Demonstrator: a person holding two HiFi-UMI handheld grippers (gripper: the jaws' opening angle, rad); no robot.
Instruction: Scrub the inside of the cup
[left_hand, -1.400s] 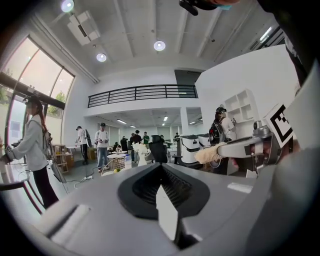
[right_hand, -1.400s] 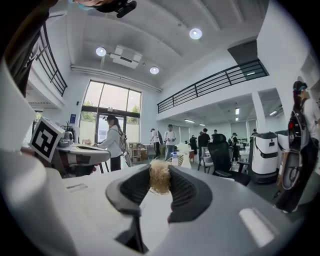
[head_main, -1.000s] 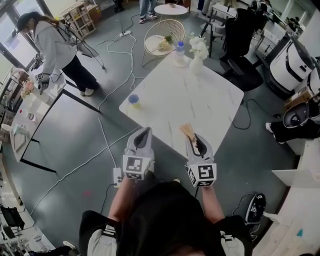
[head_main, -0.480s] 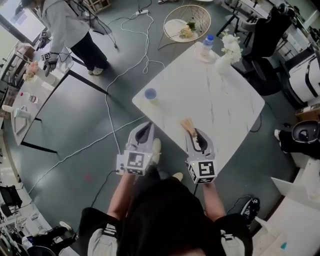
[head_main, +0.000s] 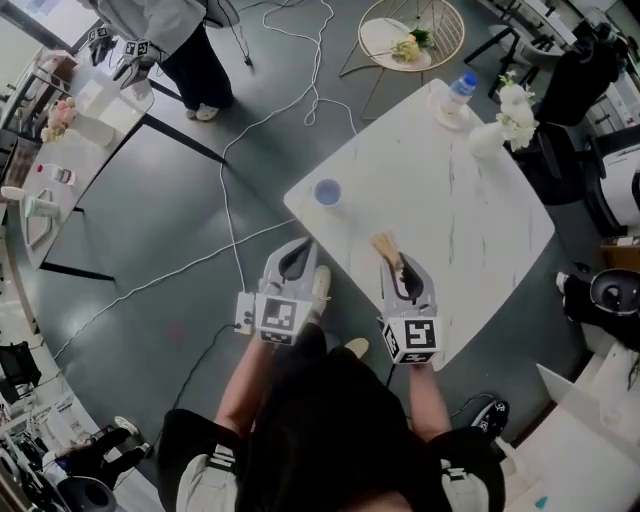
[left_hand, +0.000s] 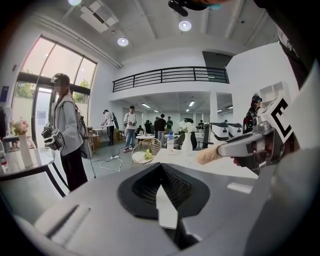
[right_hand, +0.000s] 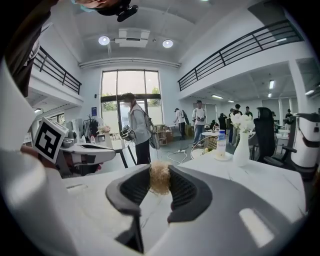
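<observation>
**A brush (head_main: 383, 246) was pinched in the right tool (head_main: 401, 272), while the cup (head_main: 327, 192) was left untouched on the bench (head_main: 450, 210).**

The left tool (left_hand: 161, 175) was seen with its jaws pressed fully together and nothing between them. It was held just off the bench's near edge, over the floor (head_main: 150, 230). The right tool's jaws were clamped on the brush, whose tan bristles were pointed forward past the jaw tips, above the bench's near edge. The cup was stood upright, mouth up, near the bench's left corner. It was placed ahead of the left tool, apart from both tools and from the bristles. A bottle (head_main: 458, 92) and a vase (head_main: 488, 138) of white flowers were set at the far corner.
</observation>
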